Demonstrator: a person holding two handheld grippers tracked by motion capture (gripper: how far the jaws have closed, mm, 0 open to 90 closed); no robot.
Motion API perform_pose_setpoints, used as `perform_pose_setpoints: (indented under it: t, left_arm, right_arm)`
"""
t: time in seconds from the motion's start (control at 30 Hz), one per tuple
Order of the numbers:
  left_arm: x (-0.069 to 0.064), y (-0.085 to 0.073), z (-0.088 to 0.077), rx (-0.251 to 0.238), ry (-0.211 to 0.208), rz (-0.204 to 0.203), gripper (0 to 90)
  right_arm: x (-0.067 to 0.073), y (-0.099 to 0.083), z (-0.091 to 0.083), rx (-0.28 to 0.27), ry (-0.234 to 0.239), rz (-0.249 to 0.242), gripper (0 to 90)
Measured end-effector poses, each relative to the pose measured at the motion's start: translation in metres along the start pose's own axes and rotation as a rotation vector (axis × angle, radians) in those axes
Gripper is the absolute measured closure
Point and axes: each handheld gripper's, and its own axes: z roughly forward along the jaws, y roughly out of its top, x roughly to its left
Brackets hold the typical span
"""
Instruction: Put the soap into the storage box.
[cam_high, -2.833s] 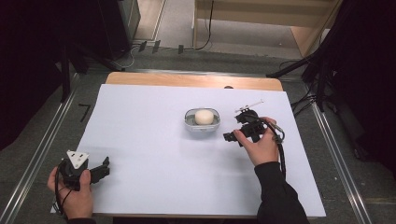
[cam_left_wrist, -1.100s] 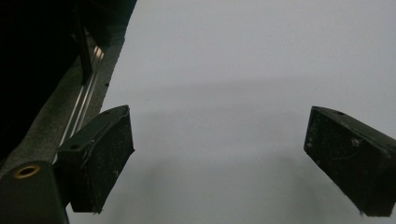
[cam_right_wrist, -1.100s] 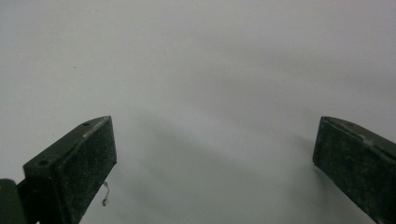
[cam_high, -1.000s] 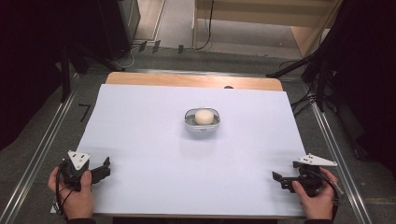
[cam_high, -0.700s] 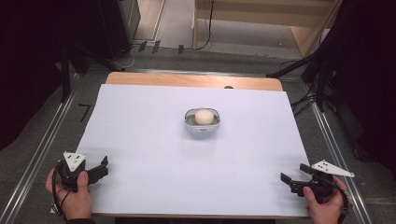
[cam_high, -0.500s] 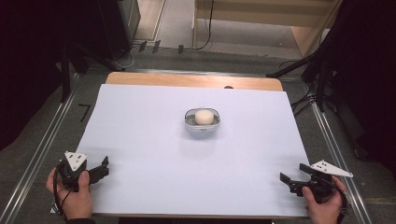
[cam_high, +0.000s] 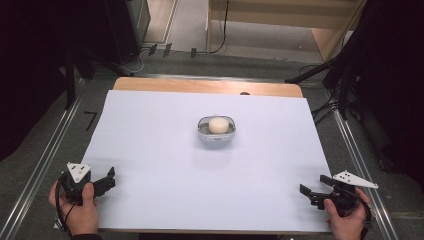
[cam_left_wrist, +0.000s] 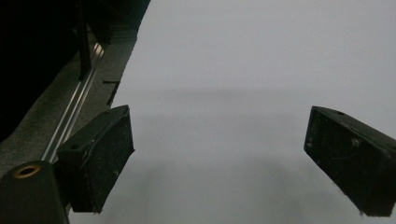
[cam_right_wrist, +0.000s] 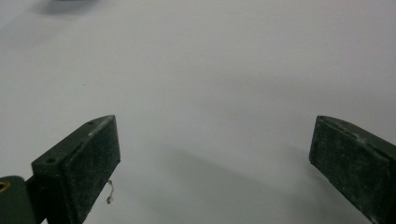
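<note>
In the high view, a white sheet (cam_high: 165, 150) covers most of a wooden table (cam_high: 200, 86), whose bare far edge shows as a strip beyond the sheet. A small clear bowl (cam_high: 216, 134) sits a little past the middle of the sheet, and a round, pale ball of dough (cam_high: 218, 125) lies inside it. The left gripper (cam_high: 107, 180) rests at the near left corner of the sheet, held in the person's left hand (cam_high: 77, 212), with a grey three-cornered plate on top and its jaws pointing across the sheet toward the right; the jaws stand apart with nothing between them. The right gripper (cam_high: 313, 189) is at the near right corner in the right hand (cam_high: 347, 220), its jaws pointing toward the left, and it too is spread wide and empty. Both grippers are well apart from the bowl and from each other. In the left gripper view, the two black jaws of the left gripper (cam_left_wrist: 219, 154) stand wide over the bare white sheet (cam_left_wrist: 233, 70), with the dark floor and a metal rail (cam_left_wrist: 74, 123) off to the left. In the right gripper view, the right gripper (cam_right_wrist: 215, 156) shows its jaws equally far apart above the plain sheet (cam_right_wrist: 210, 60), holding nothing.
</note>
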Motion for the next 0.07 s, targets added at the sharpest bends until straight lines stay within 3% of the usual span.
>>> perform_pose_setpoints:
  t: [0.07]
  left_arm:
    - [0.0022,0.0000,-0.0001,-0.001,-0.010,-0.017,8.9]
  right_arm:
    - [-0.0001,0.0002,0.0002,-0.002,0.000,0.004,2.1]
